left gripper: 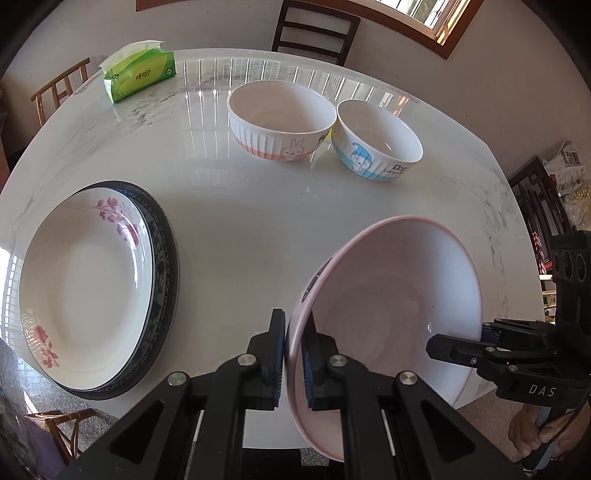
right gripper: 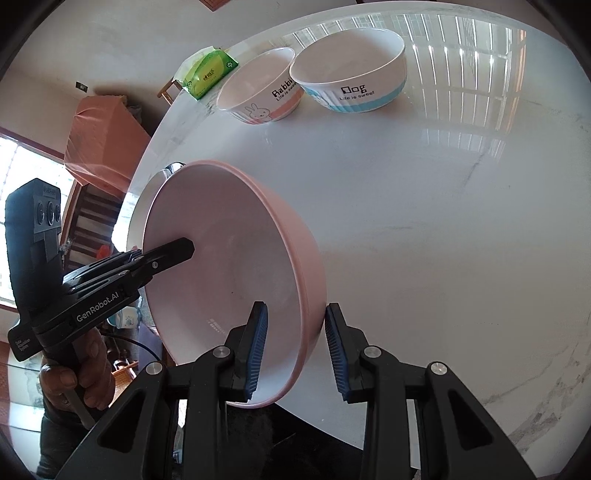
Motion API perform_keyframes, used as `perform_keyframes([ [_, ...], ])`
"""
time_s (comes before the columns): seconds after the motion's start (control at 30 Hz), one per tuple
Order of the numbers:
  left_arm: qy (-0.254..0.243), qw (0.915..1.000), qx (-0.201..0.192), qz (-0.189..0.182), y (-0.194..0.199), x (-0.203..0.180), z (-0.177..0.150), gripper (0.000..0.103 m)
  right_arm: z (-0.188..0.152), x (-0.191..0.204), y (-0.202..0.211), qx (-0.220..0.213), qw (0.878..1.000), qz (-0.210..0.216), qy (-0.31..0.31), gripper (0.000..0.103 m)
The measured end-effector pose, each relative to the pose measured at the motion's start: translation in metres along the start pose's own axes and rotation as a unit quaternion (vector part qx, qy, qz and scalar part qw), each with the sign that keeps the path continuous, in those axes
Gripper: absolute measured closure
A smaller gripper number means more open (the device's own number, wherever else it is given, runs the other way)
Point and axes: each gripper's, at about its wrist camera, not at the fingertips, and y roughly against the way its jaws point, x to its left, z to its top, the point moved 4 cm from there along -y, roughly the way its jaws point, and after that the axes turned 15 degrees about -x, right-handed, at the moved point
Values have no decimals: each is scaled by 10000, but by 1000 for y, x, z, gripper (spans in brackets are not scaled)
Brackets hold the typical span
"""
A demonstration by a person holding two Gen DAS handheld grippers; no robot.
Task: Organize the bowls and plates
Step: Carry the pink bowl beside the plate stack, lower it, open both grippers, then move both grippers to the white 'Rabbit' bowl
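Note:
A large pink bowl [left gripper: 391, 295] is tilted above the table's near edge. My left gripper [left gripper: 293, 354] is shut on its rim, one finger inside and one outside. In the right wrist view, my right gripper [right gripper: 295, 347] is open and straddles the opposite rim of the pink bowl [right gripper: 229, 251] without pinching it. The right gripper also shows in the left wrist view [left gripper: 461, 345], and the left gripper in the right wrist view [right gripper: 177, 251]. A white floral plate [left gripper: 85, 280] lies on a dark plate [left gripper: 166, 258] at the left. A rabbit bowl [left gripper: 280, 122] and a dog bowl [left gripper: 376, 140] stand at the back.
A green tissue pack [left gripper: 140, 74] lies at the table's far left. The white marble table [left gripper: 240, 221] is round. Wooden chairs [left gripper: 314, 29] stand around it. A newspaper [left gripper: 569, 162] lies on furniture at the right.

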Motion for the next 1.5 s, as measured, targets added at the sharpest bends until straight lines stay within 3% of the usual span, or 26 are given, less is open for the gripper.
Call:
perform_keyframes([
  [0.17, -26, 10000, 34, 58, -7, 7, -1, 88, 0, 8, -12, 67, 10000, 51, -7, 72],
  [0.33, -260, 9993, -201, 156, -7, 5, -4, 73, 1, 19, -11, -47, 9996, -2, 272, 72],
  [0.5, -460, 9963, -696, 186, 8, 2, 2, 54, 9, 29, 9, -646, 9951, -133, 735, 65],
  [0.6, -510, 9952, -796, 263, 16, 3, 5, 45, 18, 34, 25, -1077, 9891, -248, 975, 58],
  [0.9, -1267, 9822, -1376, 183, 49, -10, 11, 45, 38, 38, 45, -1256, 9900, 227, 600, 58],
  [1.03, -1107, 9813, -1567, -123, 57, -9, 16, 45, 44, 43, 39, -1165, 9917, 462, 295, 58],
  [1.13, -972, 9843, -1424, -369, 56, -6, 20, 45, 49, 46, 38, -1153, 9918, 501, 208, 58],
  [1.23, -1144, 9832, -1413, -139, 56, -5, 25, 45, 54, 50, 38, -1148, 9922, 435, 222, 58],
  [1.37, -1456, 9755, -1614, 339, 57, -2, 44, 45, 67, 56, 33, -1038, 9932, 516, 63, 58],
  [1.5, -1280, 9812, -1425, 251, 47, 9, 73, 45, 88, 58, 22, -895, 9951, 400, -115, 58],
])
